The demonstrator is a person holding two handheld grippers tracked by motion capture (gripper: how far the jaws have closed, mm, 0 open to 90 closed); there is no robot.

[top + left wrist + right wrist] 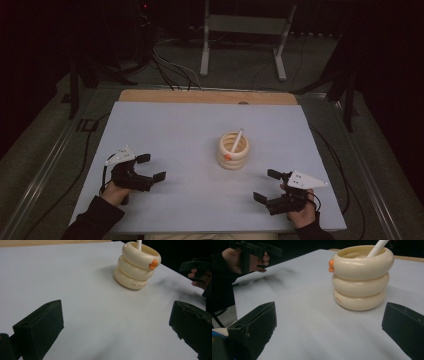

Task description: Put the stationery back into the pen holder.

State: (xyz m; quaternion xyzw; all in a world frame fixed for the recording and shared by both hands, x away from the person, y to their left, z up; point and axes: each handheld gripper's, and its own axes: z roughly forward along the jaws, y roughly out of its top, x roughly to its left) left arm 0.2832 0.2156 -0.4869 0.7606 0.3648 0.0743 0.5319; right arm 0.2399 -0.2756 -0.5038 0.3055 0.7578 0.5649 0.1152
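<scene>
The cream cup (233, 150) stands in the middle of the counter (170, 130), with a white stick (237, 140) leaning inside. Both grippers are wide apart and hold nothing. The right gripper (267, 186) looks a little nearer than the left gripper (151, 167).

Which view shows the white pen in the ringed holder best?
The high view: the white pen shows along its length, leaning inside the cream ringed holder. The right gripper view catches its upper part above the rim; the left gripper view shows a short stub at the frame's top.
</scene>
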